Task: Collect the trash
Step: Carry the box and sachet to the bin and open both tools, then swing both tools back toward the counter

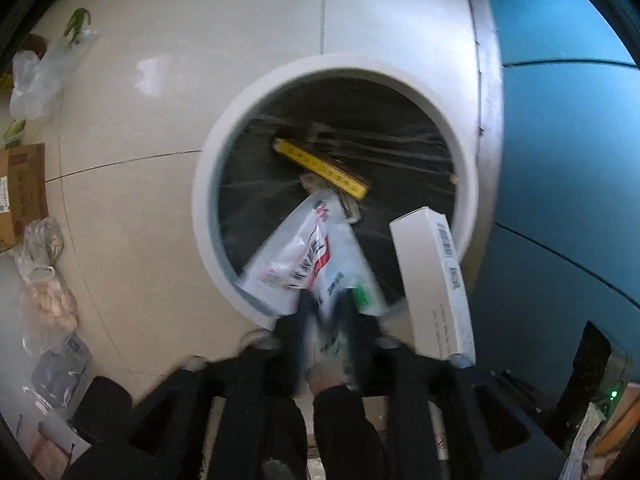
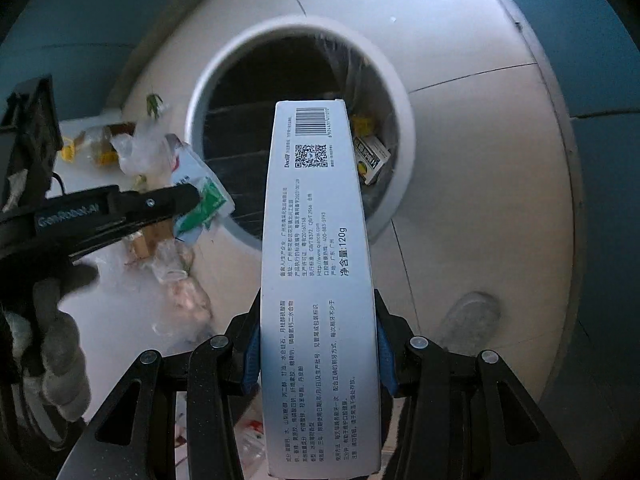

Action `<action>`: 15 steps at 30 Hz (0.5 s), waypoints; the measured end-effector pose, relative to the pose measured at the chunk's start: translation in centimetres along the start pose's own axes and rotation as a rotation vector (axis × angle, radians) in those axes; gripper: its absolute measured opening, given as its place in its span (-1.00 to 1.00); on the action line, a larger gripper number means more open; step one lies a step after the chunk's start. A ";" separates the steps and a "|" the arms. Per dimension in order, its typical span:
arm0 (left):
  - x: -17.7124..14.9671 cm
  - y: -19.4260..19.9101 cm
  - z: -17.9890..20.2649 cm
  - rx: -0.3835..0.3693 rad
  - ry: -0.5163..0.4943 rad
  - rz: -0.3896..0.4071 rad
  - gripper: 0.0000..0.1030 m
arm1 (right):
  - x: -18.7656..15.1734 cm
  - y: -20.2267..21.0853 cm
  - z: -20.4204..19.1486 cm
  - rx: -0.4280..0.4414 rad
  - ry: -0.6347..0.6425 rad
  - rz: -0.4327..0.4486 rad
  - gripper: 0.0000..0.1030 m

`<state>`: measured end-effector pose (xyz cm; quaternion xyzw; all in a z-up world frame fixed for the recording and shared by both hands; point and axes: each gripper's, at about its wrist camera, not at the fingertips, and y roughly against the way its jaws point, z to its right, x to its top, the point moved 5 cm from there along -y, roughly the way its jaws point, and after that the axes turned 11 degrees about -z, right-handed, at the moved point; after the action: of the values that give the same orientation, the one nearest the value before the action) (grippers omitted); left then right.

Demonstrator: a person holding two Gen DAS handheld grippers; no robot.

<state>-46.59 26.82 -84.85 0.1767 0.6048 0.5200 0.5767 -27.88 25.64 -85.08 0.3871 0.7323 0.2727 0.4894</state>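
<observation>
Pale glossy floor tiles (image 1: 160, 20) run underfoot, split by thin dark grout lines (image 1: 322, 8). A blue wall (image 1: 560, 140) rises along one side, and a light skirting strip (image 1: 486, 80) sits where it meets the tiles. There's a dull greyish smudge (image 2: 474, 312) on one tile (dust or a scuff, hard to say). Low by the wall, a small green light (image 1: 611, 393) glows on some dark device.
</observation>
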 end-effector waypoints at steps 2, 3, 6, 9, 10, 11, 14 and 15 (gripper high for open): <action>0.3 0.7 -0.7 0.014 0.009 0.040 0.56 | 1.0 -0.8 -0.8 -0.022 0.015 0.001 -0.06; 0.4 1.1 -1.0 0.013 0.011 0.061 0.70 | 1.8 -0.9 -1.1 -0.020 0.018 0.007 -0.06; 0.4 1.8 -2.0 0.049 0.026 0.093 0.90 | 2.9 -1.2 -1.3 -0.044 0.045 0.049 -0.02; -0.2 3.0 -2.6 0.113 0.036 0.153 0.95 | 3.7 -0.8 -1.4 -0.090 0.054 0.098 0.59; -0.3 3.3 -2.8 0.135 0.038 0.178 0.95 | 4.3 -0.4 -1.4 -0.107 0.056 0.120 0.64; -0.6 3.6 -3.0 0.167 0.040 0.210 0.95 | 4.3 -0.3 -1.4 -0.127 0.058 0.133 0.65; -1.5 4.2 -3.0 0.259 0.027 0.283 0.95 | 4.4 0.1 -1.9 -0.193 0.055 0.172 0.93; -1.8 4.4 -3.0 0.269 0.023 0.296 0.95 | 4.5 0.1 -1.9 -0.211 0.060 0.184 0.97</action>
<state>-50.44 25.77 -80.89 0.3332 0.6429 0.5156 0.4580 -30.61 29.40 -86.51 0.3905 0.6754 0.4035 0.4781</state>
